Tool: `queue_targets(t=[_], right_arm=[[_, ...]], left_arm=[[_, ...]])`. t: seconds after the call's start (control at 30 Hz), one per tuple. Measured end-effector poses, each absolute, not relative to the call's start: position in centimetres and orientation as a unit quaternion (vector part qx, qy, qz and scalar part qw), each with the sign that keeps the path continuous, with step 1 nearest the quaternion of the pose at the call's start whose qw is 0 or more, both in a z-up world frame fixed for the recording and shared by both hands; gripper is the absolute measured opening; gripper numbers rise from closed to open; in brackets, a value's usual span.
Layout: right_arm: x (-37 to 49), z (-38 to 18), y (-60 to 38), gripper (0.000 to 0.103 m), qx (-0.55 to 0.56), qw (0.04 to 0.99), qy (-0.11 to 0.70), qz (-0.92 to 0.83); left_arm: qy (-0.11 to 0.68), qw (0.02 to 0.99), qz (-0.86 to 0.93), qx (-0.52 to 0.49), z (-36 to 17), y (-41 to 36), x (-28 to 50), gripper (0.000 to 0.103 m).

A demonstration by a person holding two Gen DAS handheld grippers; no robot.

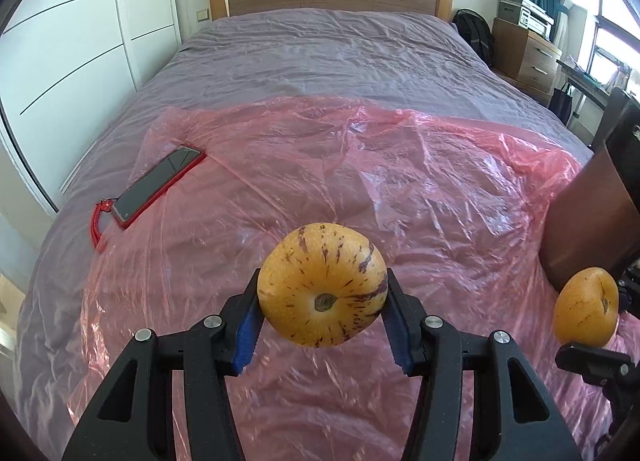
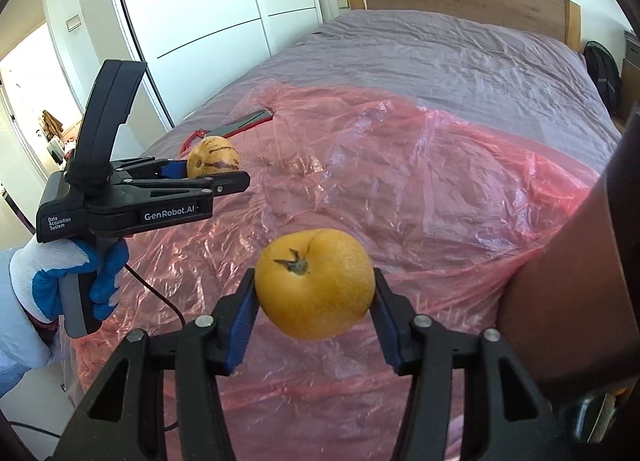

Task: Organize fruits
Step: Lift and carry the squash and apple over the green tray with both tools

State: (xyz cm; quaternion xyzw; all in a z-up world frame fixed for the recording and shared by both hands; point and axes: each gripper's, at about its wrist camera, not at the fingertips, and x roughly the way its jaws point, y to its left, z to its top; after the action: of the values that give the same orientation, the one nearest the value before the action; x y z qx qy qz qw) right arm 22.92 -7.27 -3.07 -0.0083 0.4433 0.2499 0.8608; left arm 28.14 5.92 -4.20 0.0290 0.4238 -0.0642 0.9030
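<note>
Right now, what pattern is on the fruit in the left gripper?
The fruit is yellow-orange with dark purple streaks radiating from its centre, clearest in the left wrist view.

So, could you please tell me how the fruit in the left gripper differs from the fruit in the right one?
The left fruit bears purple streaks; the right fruit looks almost plain orange-yellow. The left fruit shows a bare round scar, the right fruit a dried dark calyx. Both are round, yellow-orange and clamped between jaws, in the left gripper and right gripper, above the pink plastic sheet.
</note>
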Motion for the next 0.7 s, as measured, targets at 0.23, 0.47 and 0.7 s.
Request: queue_targets(t=[0.23,0.47,0.7], right_arm=[[17.4,-0.6,-10.6,0.061,-0.006,0.864,0.44,0.244],[13.1,1.4,-14.7,0.061,-0.002,0.871,0.438,0.224],[10.0,2.8,-19.5,0.061,0.011,0.885,0.426,0.188]], left_arm=[[0.417,0.901,-0.117,0.033,-1.9,2.6,21.8,0.048],[0.416,0.893,-0.171,0.027,-0.1,-1.2,16.2,0.048],[0.414,0.883,-0.22,0.041,1.5,-5.9,11.5,0.048]])
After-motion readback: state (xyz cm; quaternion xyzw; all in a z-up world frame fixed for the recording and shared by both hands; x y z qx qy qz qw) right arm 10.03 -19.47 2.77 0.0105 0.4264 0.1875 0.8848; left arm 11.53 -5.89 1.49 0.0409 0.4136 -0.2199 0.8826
